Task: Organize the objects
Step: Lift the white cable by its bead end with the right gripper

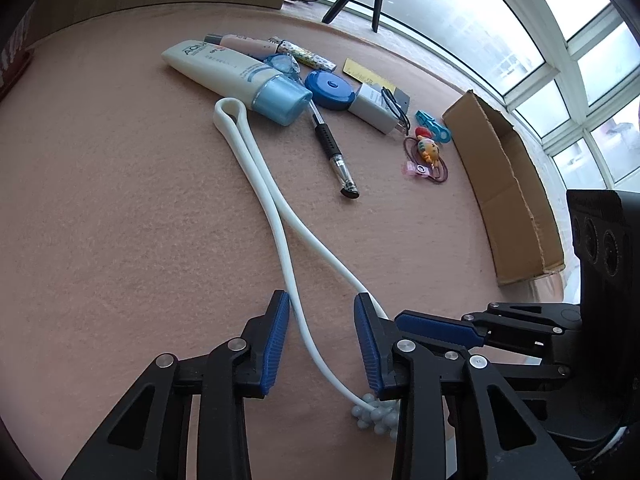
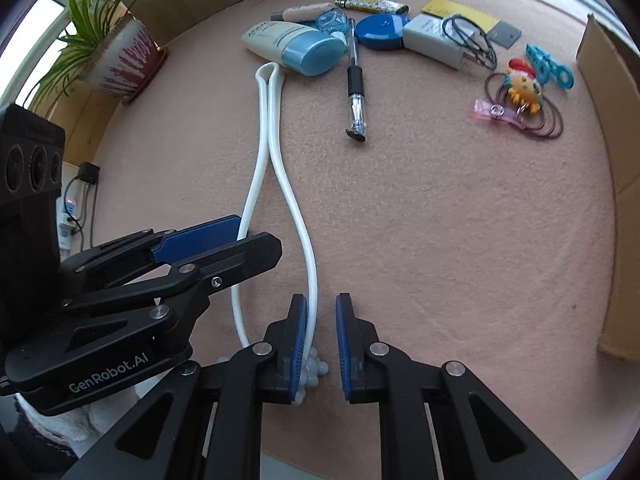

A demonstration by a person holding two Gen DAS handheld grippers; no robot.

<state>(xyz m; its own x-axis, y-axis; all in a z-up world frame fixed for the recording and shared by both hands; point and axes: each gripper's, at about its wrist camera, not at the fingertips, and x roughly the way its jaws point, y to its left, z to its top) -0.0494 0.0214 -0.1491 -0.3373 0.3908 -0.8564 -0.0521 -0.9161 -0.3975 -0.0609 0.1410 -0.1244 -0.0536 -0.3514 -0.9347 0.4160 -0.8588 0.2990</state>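
A long white looped strap point(image 1: 276, 208) with a cluster of pale beads point(image 1: 374, 414) at its near end lies on the pink felt table. My left gripper point(image 1: 322, 344) is open and straddles one strand near the beads. My right gripper point(image 2: 321, 344) is open, its left pad beside the other strand point(image 2: 308, 264), beads point(image 2: 314, 370) between the jaws. Each gripper shows in the other's view: right point(image 1: 440, 330), left point(image 2: 208, 244). Further back lie a white lotion tube point(image 1: 236, 76), a pen point(image 1: 332, 144), a blue tape measure point(image 1: 330, 89) and a white charger point(image 1: 374, 108).
A cardboard box point(image 1: 508, 184) lies on its side at the right. A fish keychain with hair ties point(image 2: 524, 100), a teal clip point(image 2: 548, 66), a lighter point(image 2: 374, 5) and a yellow card point(image 2: 460, 12) lie at the back. A potted plant point(image 2: 108, 48) stands at far left.
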